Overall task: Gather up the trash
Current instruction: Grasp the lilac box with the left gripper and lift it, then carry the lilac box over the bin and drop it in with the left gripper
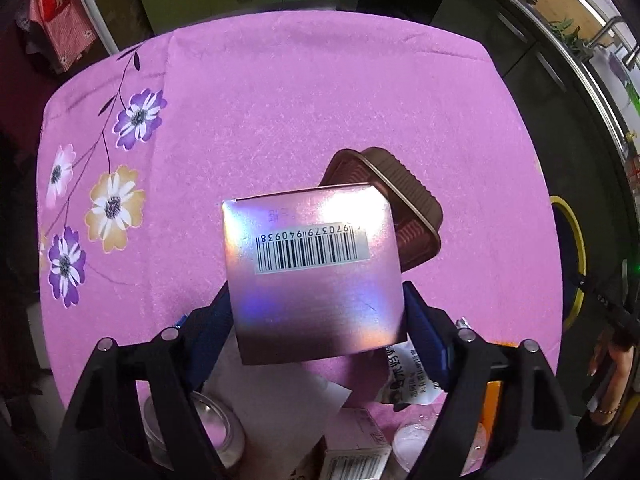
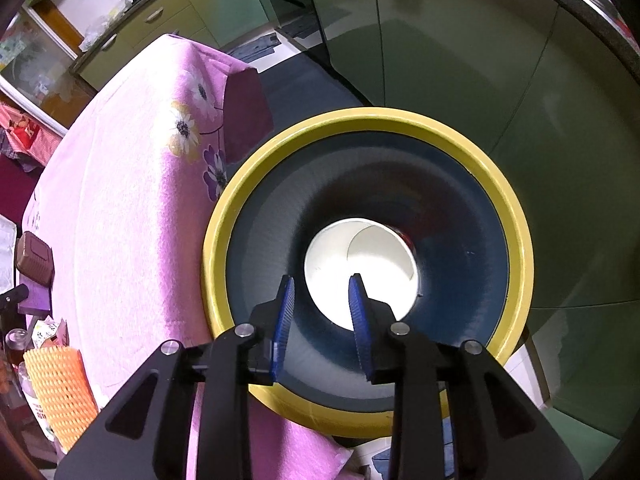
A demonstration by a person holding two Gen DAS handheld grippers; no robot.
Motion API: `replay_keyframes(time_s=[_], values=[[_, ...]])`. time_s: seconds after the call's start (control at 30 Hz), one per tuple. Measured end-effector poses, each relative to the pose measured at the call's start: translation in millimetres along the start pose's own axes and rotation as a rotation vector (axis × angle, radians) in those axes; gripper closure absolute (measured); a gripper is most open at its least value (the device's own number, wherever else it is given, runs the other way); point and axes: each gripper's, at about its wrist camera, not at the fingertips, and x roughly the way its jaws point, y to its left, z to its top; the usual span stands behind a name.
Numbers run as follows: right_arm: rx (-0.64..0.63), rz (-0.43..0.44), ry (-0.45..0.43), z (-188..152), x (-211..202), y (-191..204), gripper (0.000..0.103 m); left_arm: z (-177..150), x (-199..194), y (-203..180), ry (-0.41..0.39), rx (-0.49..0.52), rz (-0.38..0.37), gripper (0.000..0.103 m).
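Shiny box (image 1: pixel 316 272) sits square between the left gripper's (image 1: pixel 316 320) spread pads, its barcode end toward twelve o'clock, blue pads flanking but contact unclear.

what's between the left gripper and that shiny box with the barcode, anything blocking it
Nothing visible. The shiny box already sits between the left gripper's blue pads, with no object in between. The brown tray lies beyond the box, and the wrappers lie underneath, neither in the gap.
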Motion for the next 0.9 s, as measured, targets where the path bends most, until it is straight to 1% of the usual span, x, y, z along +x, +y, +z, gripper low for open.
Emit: replay_keyframes(time_s=[0.2, 0.3, 0.43, 0.53, 0.63, 0.73, 0.9], values=[[-0.001, 0.008, 0.004, -6, -1, -1, 0.074, 0, -4, 4, -0.010, 0.019, -0.007, 0.028], [-0.006, 0.010, 0.007, -7, -2, 0, 0.074, -4, -14, 7, -0.027, 0.041, -0.014, 0.028], [-0.005, 0.007, 0.003, -6, -4, -1, 0.074, -12, -36, 5, -0.069, 0.089, -0.017, 0.028], [0.002, 0.009, -0.004, -7, -6, -3, 0.074, -19, -55, -5, -0.090, 0.136, -0.047, 0.028], [0.008, 0.010, -0.007, -9, -7, -5, 0.074, -24, -70, -18, -0.123, 0.180, -0.063, 0.028], [0.011, 0.013, -0.007, -13, -7, -7, 0.074, -28, -87, -40, -0.160, 0.240, -0.088, 0.028], [0.013, 0.024, -0.013, -17, -11, -12, 0.074, -33, -103, -71, -0.184, 0.314, -0.125, 0.028]])
